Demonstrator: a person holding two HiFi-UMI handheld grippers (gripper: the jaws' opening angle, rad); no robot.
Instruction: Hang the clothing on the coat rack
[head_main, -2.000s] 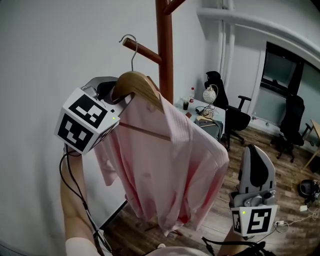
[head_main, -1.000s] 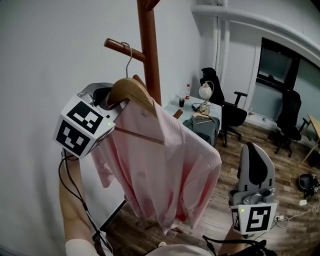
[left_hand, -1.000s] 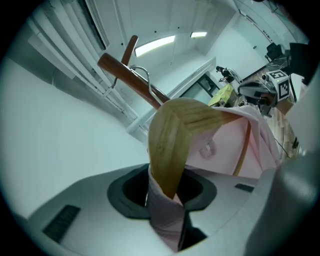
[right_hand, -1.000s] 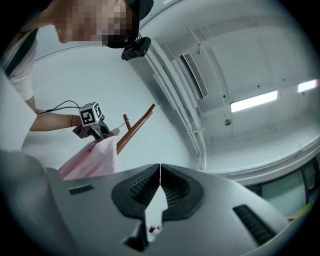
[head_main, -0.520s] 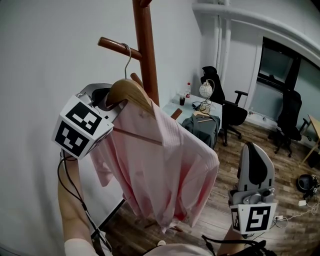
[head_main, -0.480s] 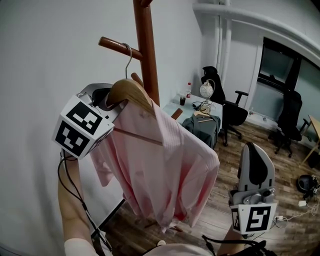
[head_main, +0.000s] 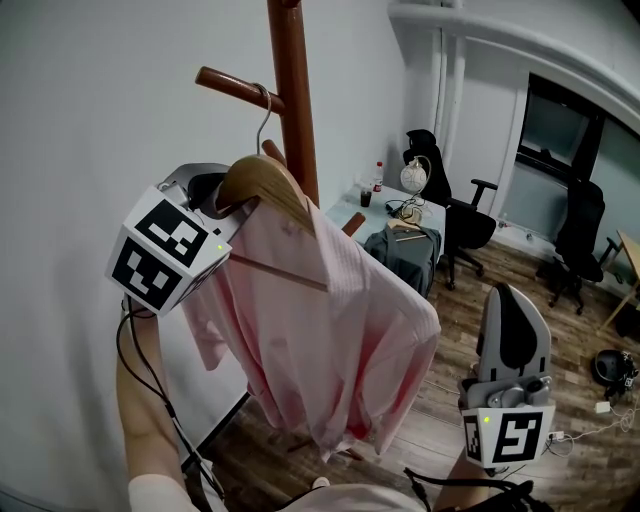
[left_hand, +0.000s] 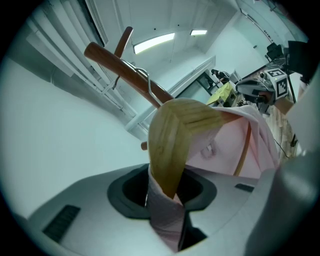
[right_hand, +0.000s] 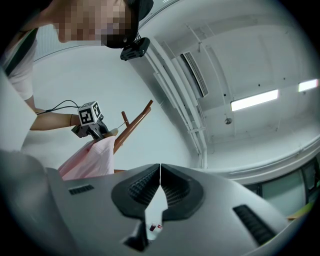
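Note:
A pink shirt (head_main: 325, 330) hangs on a wooden hanger (head_main: 268, 183). My left gripper (head_main: 225, 197) is shut on the hanger's left end, with shirt cloth pinched in between. In the left gripper view the hanger (left_hand: 175, 135) and cloth (left_hand: 167, 215) fill the gap of that gripper (left_hand: 167, 192). The hanger's wire hook (head_main: 265, 103) loops over a slanted peg (head_main: 232, 86) of the brown coat rack (head_main: 296, 110). My right gripper (head_main: 510, 305) stands low at the right, pointing up, its jaws shut on nothing. The right gripper view shows that gripper (right_hand: 160, 172) with its tips touching.
A white wall (head_main: 90, 110) stands behind the rack. Black office chairs (head_main: 455, 215) and a small table (head_main: 385, 215) with a bottle and clutter stand at the back on the wooden floor (head_main: 450, 400). A dark window (head_main: 560, 135) is at the far right.
The hanger's hook, near the peg's tip two seconds ago, now sits over the peg closer to the pole. The right gripper has not moved.

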